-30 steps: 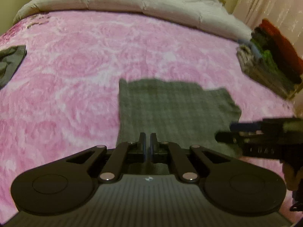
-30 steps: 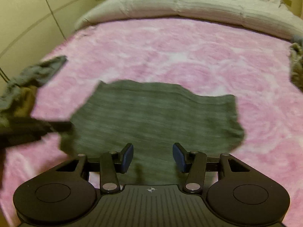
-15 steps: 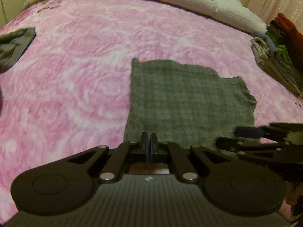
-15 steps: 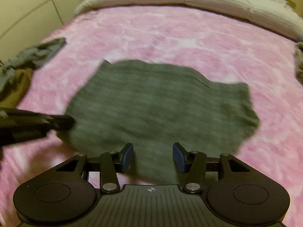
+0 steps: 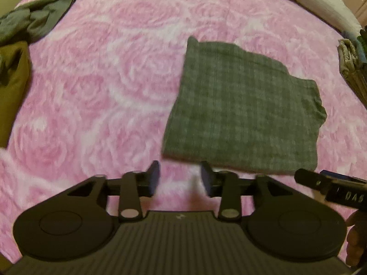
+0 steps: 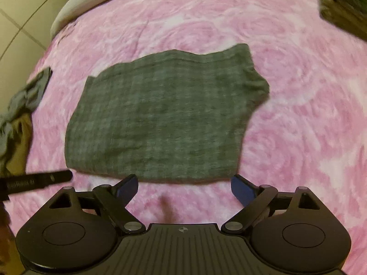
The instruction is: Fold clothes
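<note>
A grey checked garment [image 5: 245, 112] lies folded flat on the pink floral bedspread [image 5: 96, 87], also seen in the right wrist view as the grey garment [image 6: 165, 119]. My left gripper [image 5: 181, 180] hovers just short of its near left corner; its jaws are opening with only bedspread between them. My right gripper [image 6: 184, 188] hangs at the garment's near edge, jaws opening wide, nothing between them. Each gripper's tip shows in the other's view: the right gripper [image 5: 330, 188] and the left gripper [image 6: 36, 180].
A heap of unfolded grey and olive clothes [image 5: 29, 23] lies at the left, seen too as the clothes heap [image 6: 20, 114]. A stack of folded clothes [image 5: 353, 66] sits at the right edge. A pale duvet [image 6: 75, 11] lies at the bed's far end.
Both grippers have let go: the left went from shut to half open, the right opened wider. The garment's near edge now lies flat on the bed, and both cameras tilted downward.
</note>
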Tool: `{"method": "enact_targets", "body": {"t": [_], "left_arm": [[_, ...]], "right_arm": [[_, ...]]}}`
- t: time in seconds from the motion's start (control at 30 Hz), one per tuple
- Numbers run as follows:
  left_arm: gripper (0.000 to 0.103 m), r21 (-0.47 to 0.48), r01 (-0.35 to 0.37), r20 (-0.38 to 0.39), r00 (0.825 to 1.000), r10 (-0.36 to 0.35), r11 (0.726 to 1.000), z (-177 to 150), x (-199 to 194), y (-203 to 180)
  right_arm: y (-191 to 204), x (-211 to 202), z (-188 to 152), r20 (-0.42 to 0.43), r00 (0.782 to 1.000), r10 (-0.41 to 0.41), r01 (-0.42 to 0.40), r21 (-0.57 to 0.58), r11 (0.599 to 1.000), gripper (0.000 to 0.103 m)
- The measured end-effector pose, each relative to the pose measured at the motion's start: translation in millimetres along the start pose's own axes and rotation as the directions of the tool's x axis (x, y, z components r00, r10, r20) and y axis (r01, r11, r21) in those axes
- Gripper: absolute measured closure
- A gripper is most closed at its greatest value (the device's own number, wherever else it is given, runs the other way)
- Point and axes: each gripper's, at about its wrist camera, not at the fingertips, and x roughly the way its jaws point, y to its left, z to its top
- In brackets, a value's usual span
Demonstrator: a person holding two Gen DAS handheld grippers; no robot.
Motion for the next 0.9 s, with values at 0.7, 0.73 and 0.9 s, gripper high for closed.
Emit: {"method": "enact_targets", "body": {"t": [0.7, 0.73, 0.9], "left_arm": [[0.053, 0.08, -0.054, -0.088, 0.994, 0.061, 0.995, -19.6, 8.8, -25.6], [0.053, 0.081, -0.052, -0.089, 0.994, 0.06, 0.995, -20.0, 9.2, -26.4], [0.053, 0.089, -0.042, -0.095, 0.994, 0.051, 0.995, -20.0, 10.6, -29.6]], "right_arm": [[-17.2, -7.2, -13.8, -0.027, 0.998, -0.061, 0.063, 0.075, 0.995, 0.012], [-18.1, -7.6, -14.1, -0.028, 0.998, -0.061, 0.063, 0.078, 0.995, 0.012], [-22.1, -8.0, -14.9, -0.028, 0.998, -0.059, 0.061, 0.087, 0.994, 0.012]]}}
